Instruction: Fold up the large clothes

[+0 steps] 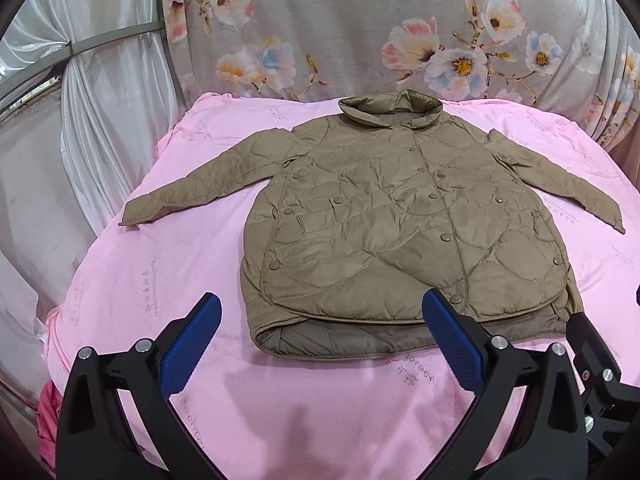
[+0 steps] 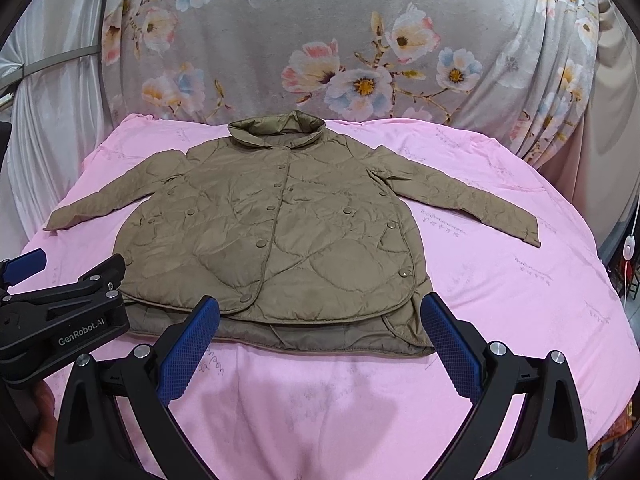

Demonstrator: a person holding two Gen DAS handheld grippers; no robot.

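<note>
- My left gripper [image 1: 320,316] hangs with its blue-padded fingers [image 1: 192,340] spread wide, nothing between them.
- Right gripper [image 2: 320,318] the same: blue pads far apart, holding nothing.
- Just ahead of both grippers lies the olive-brown quilted snap-button jacket [image 1: 380,220], front up and flat on the pink printed bedsheet [image 1: 168,280].
- The jacket's hem is nearest my grippers, its stand-up collar [image 2: 276,128] at the far end.
- One sleeve [image 1: 192,192] runs out ahead-left of my left gripper; the other sleeve [image 2: 472,200] reaches ahead-right of my right gripper.
- Beyond the collar hangs a grey flower-printed cloth [image 2: 320,40], and to its left a white satin curtain [image 1: 100,120].
- From the right wrist view, my left gripper sits just to the left, close beside the jacket's hem corner.
</note>
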